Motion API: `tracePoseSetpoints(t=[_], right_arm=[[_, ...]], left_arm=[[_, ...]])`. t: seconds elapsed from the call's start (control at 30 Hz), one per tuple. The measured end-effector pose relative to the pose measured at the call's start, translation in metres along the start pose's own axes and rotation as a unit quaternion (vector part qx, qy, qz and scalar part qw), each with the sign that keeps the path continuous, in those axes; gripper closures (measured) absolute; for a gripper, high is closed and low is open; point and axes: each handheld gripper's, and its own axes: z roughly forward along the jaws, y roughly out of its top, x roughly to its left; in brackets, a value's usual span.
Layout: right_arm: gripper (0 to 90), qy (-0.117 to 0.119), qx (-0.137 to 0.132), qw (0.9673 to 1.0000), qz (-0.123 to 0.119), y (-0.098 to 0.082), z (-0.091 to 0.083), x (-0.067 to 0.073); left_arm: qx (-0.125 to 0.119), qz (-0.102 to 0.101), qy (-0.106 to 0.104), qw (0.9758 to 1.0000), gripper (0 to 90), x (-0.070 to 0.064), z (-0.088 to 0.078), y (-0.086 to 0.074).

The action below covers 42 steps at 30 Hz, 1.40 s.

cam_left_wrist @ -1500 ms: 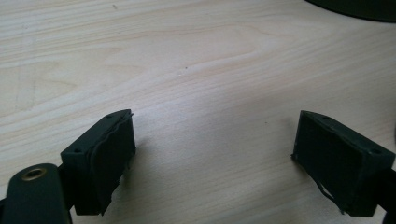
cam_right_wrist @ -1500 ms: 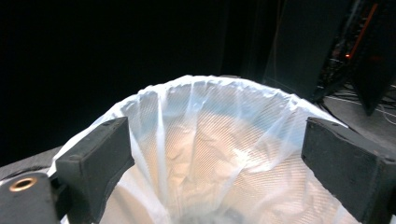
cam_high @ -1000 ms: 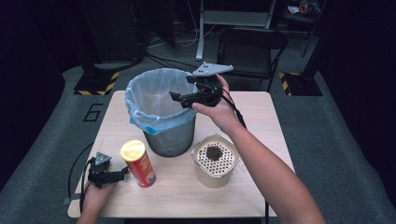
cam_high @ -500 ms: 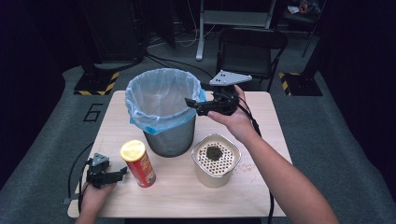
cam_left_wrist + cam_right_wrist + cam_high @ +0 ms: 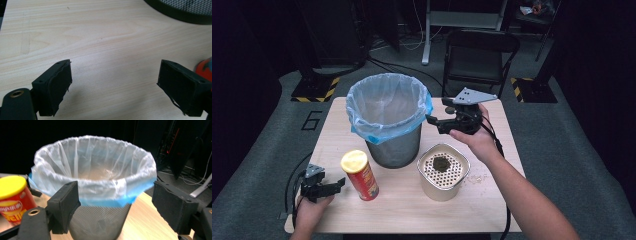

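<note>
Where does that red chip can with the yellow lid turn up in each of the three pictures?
High view: the chip can stands upright at lower left, in front of the bin.
Left gripper view: a red sliver at the right edge.
Right gripper view: at the left edge.
Shared landmark: the mesh bin beside it.

Table is looking like pale matt wood – bin is showing metal mesh, its liner crinkly thin plastic.

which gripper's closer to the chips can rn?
Left. The left gripper sits on the table right beside the chips can, jaws open toward it. The right gripper hovers across the table by the trash bin.
</note>
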Motion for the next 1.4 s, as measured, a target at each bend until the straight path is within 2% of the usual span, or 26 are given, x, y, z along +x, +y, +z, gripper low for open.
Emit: tracePoseSetpoints(t=[0.03,0.07,0.13,0.2,0.3,0.33,0.43,0.63,0.8,0.93,1.07,1.13,1.4], right_arm=[[21.2,-0.001,0.002,1.0000,0.004,-0.003,0.000,0.000],[21.2,-0.002,0.003,1.0000,0.003,-0.007,-0.001,-0.002],[21.2,-0.005,0.006,1.0000,0.006,-0.013,-0.001,-0.005],[21.2,-0.009,0.006,0.9999,0.013,-0.017,-0.002,-0.007],[21.3,-0.018,0.010,0.9997,0.014,-0.024,-0.005,-0.010],[21.2,-0.020,0.011,0.9996,0.013,-0.026,-0.006,-0.010],[21.2,-0.024,0.015,0.9995,0.013,-0.033,-0.010,-0.012],[21.3,-0.033,0.022,0.9990,0.020,-0.042,-0.018,-0.014],[21.2,-0.035,0.023,0.9988,0.024,-0.052,-0.023,-0.015],[21.2,-0.040,0.030,0.9984,0.027,-0.058,-0.023,-0.017],[21.2,-0.048,0.035,0.9977,0.032,-0.064,-0.023,-0.019],[21.2,-0.049,0.037,0.9976,0.032,-0.067,-0.023,-0.020],[21.1,-0.057,0.046,0.9969,0.030,-0.078,-0.025,-0.024]], left_arm=[[-0.002,0.001,0.004,1.0000,11.5,-0.001,-0.003,0.001],[-0.003,-0.007,0.006,1.0000,11.5,-0.002,-0.006,0.003],[-0.008,-0.010,0.002,0.9999,11.5,-0.003,-0.010,0.006],[-0.011,-0.004,0.005,0.9999,11.6,-0.003,-0.015,0.009],[-0.013,-0.007,-0.005,0.9999,11.6,-0.006,-0.021,0.014],[-0.010,0.001,-0.003,0.9999,11.6,-0.006,-0.024,0.016],[-0.001,0.009,-0.010,0.9999,11.5,-0.010,-0.033,0.018],[-0.007,0.014,-0.023,0.9996,11.5,-0.021,-0.046,0.019],[-0.011,0.021,-0.034,0.9991,11.5,-0.031,-0.051,0.015],[-0.014,0.018,-0.047,0.9986,11.5,-0.037,-0.053,0.011],[-0.007,0.036,-0.061,0.9975,11.5,-0.049,-0.056,0.010],[-0.005,0.041,-0.063,0.9972,11.5,-0.051,-0.056,0.009],[-0.009,0.050,-0.090,0.9947,11.5,-0.065,-0.064,0.009]])
